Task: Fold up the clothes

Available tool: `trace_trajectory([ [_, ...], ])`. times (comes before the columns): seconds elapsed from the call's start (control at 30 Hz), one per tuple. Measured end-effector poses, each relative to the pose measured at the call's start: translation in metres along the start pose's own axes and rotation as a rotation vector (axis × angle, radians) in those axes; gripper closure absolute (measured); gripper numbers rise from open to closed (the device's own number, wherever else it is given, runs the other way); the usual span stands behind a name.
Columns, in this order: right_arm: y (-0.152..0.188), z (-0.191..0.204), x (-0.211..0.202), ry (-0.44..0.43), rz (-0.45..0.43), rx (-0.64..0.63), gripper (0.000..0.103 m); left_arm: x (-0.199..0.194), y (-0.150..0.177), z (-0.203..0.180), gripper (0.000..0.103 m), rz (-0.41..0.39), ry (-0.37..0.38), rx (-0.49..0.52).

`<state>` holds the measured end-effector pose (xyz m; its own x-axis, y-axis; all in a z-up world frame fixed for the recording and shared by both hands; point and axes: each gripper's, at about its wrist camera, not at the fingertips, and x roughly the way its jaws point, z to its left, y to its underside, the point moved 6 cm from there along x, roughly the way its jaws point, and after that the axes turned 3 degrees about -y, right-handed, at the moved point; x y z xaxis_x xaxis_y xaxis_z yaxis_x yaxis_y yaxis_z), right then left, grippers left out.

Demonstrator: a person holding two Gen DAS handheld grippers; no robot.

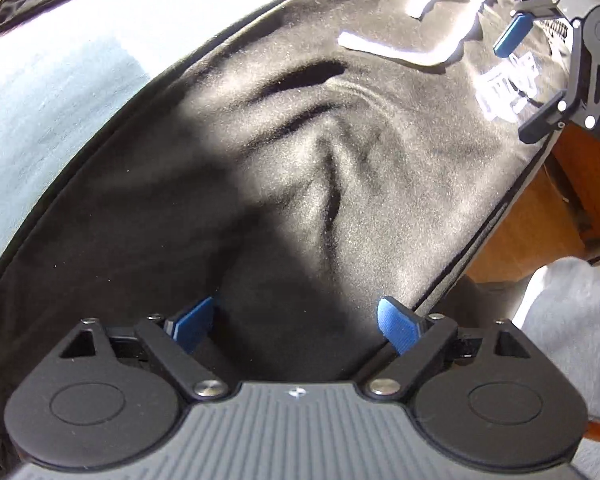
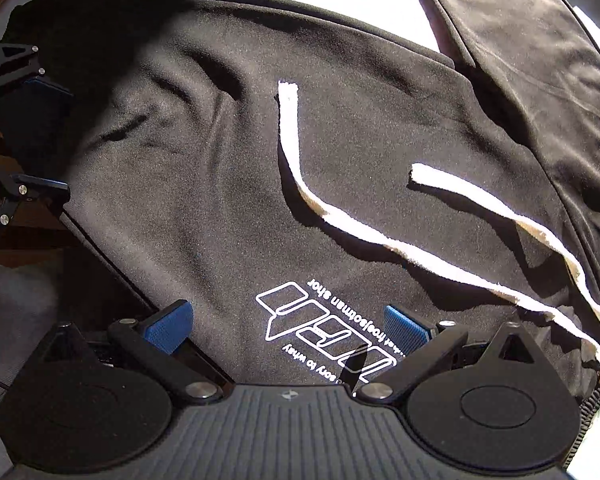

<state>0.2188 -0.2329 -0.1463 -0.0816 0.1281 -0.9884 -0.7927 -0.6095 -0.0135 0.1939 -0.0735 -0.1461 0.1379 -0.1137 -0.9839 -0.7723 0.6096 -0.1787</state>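
At the left of the spread, the left gripper hangs low over the near edge of the black garment, its blue pads parted with nothing between them. The garment, a pair of shorts by its waist cords, lies laid out on a pale surface, its long edge running along the surface's near side, with creases gathered in the middle of the cloth. Further right lie the two white drawstrings, loose across the fabric, and the white printed logo close under the right gripper, whose fingers are likewise spread apart and empty. A second dark stretch of cloth lies beyond at the far right.

Whether this is a garment spread for folding or one partly folded, the pictures do not settle. For a clean fold, I judge each gripper should pinch only the edge layers meant to travel, both at matching points, keep the drawstrings from trailing out, and carry the cloth taut enough that the central creases flatten rather than get trapped.
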Motion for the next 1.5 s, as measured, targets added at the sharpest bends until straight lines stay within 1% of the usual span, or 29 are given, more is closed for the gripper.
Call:
trace_trajectory([
  [0.07,0.016,-0.005,0.007,-0.017,0.012,0.076,0.0,-0.006,-0.005,0.003,0.014,0.012,0.002,0.011],
  [0.1,0.024,-0.008,0.009,-0.021,0.012,0.111,0.0,-0.01,-0.009,0.005,0.014,0.005,-0.004,0.022],
  [0.2,0.033,-0.021,0.005,0.014,-0.046,0.175,0.0,-0.019,-0.029,0.01,0.014,-0.032,-0.043,0.07],
  [0.27,0.038,-0.033,0.003,0.032,-0.091,0.236,0.0,-0.021,-0.046,0.012,0.014,-0.061,-0.061,0.083],
  [0.3,0.042,-0.04,0.003,0.036,-0.113,0.272,0.0,-0.021,-0.054,0.013,0.014,-0.07,-0.062,0.08],
  [0.4,0.056,-0.057,0.01,0.004,-0.15,0.399,0.0,-0.016,-0.083,0.009,0.014,-0.084,-0.045,0.05],
  [0.43,0.06,-0.058,0.01,-0.002,-0.183,0.421,0.0,-0.013,-0.093,0.007,0.014,-0.086,-0.037,0.037],
  [0.47,0.062,-0.059,0.009,-0.005,-0.212,0.439,0.0,-0.012,-0.097,0.006,0.014,-0.083,-0.031,0.03],
  [0.53,0.066,-0.057,0.009,0.004,-0.243,0.453,0.0,-0.01,-0.104,0.004,0.014,-0.075,-0.021,0.018],
  [0.6,0.07,-0.056,0.009,0.017,-0.277,0.472,0.0,-0.004,-0.103,0.004,0.014,-0.049,-0.019,0.009],
  [0.7,0.071,-0.052,0.011,0.053,-0.295,0.467,0.0,0.006,-0.095,0.008,0.014,-0.002,-0.004,-0.025],
  [0.77,0.069,-0.051,0.015,0.078,-0.287,0.458,0.0,0.014,-0.088,0.014,0.014,0.038,0.004,-0.055],
  [0.83,0.068,-0.051,0.018,0.104,-0.277,0.45,0.0,0.017,-0.084,0.02,0.013,0.04,0.014,-0.079],
  [0.93,0.063,-0.046,0.022,0.149,-0.24,0.445,0.0,0.017,-0.083,0.022,0.005,0.042,0.053,-0.098],
  [0.97,0.062,-0.048,0.022,0.148,-0.234,0.462,0.0,0.018,-0.084,0.023,0.001,0.044,0.066,-0.108],
  [1.0,0.062,-0.048,0.022,0.148,-0.229,0.475,0.0,0.018,-0.084,0.025,0.001,0.045,0.079,-0.125],
  [1.17,0.063,-0.046,0.022,0.156,-0.205,0.489,0.0,0.017,-0.083,0.033,0.001,0.006,0.103,-0.224],
  [1.23,0.064,-0.046,0.022,0.158,-0.197,0.496,0.0,0.015,-0.081,0.031,0.001,-0.013,0.092,-0.217],
  [1.33,0.066,-0.044,0.021,0.161,-0.184,0.506,0.0,0.014,-0.079,0.023,0.001,0.005,0.069,-0.125],
  [1.43,0.067,-0.044,0.016,0.161,-0.164,0.543,0.0,0.005,-0.079,0.03,0.001,0.001,0.097,-0.135],
  [1.5,0.067,-0.044,0.003,0.154,-0.192,0.576,0.0,-0.006,-0.083,0.04,0.001,-0.026,0.11,-0.135],
])
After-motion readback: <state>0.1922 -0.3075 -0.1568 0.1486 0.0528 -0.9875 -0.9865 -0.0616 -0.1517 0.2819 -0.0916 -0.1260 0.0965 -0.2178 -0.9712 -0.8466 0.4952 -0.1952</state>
